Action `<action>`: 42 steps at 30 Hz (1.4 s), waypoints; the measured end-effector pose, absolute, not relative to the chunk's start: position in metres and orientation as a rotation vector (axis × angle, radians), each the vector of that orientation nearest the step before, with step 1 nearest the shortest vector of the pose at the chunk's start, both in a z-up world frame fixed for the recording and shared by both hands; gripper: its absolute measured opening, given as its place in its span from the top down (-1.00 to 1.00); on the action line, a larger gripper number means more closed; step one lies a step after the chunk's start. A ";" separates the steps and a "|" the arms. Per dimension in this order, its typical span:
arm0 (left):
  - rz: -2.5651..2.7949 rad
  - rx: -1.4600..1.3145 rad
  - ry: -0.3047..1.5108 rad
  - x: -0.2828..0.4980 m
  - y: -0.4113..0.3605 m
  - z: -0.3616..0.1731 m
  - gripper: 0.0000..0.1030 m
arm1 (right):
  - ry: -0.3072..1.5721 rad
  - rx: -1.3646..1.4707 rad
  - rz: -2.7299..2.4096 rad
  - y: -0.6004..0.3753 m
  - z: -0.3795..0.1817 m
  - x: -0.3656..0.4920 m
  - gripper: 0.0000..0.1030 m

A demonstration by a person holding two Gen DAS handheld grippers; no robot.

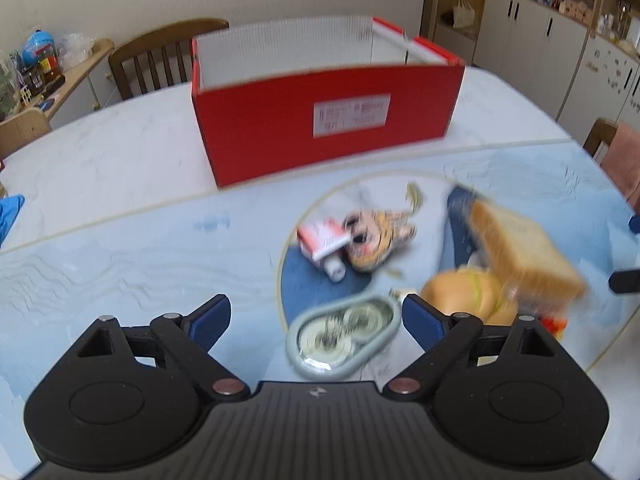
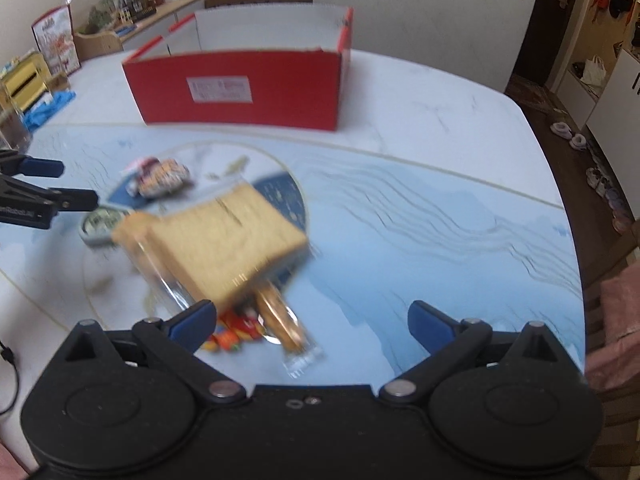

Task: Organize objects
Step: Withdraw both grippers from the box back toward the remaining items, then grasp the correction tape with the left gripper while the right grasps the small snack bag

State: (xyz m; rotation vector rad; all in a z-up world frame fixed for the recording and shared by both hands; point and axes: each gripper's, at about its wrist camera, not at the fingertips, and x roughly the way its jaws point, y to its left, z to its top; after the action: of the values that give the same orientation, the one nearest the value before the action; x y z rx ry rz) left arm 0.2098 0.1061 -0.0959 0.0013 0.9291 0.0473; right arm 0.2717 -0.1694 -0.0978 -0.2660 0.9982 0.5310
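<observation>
Fingers spread wide on both of my grippers, nothing between either pair, as I bring them over the pile of objects on the blue-patterned table mat point(image 1: 120, 248). My left gripper point(image 1: 316, 316) hangs above a grey correction-tape dispenser point(image 1: 344, 332), which lies just below and between its blue pads point(image 1: 212, 316). My right gripper point(image 2: 312, 320) points at a wrapped loaf of sliced bread point(image 2: 224, 240) resting on a round bun in clear wrap point(image 2: 280, 316) and a small bright orange-red packet point(image 2: 236, 330).

I judge this the reach before a first pick; the red cardboard box point(image 1: 320, 120) stands open at the far side of the table, well apart from the pile, and I see nothing inside it, though its floor is hidden. Next I need to lower the left pads to either side of the dispenser and close.

Further back lie a small plush tiger point(image 1: 376, 240) touching a red-and-white carton point(image 1: 324, 240). Motion blur softens everything; the dispenser's clear window seems to show two reels.
</observation>
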 end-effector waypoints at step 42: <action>-0.045 0.046 0.949 0.220 0.098 -0.136 -0.43 | 1.021 -0.294 0.564 -0.150 -0.153 0.281 -0.10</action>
State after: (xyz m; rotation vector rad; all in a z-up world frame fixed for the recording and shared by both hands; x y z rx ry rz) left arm 0.2198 0.0984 -0.1364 0.0455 0.9488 -0.0451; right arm 0.2811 -0.1505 -0.1532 -0.2938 1.0210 0.5637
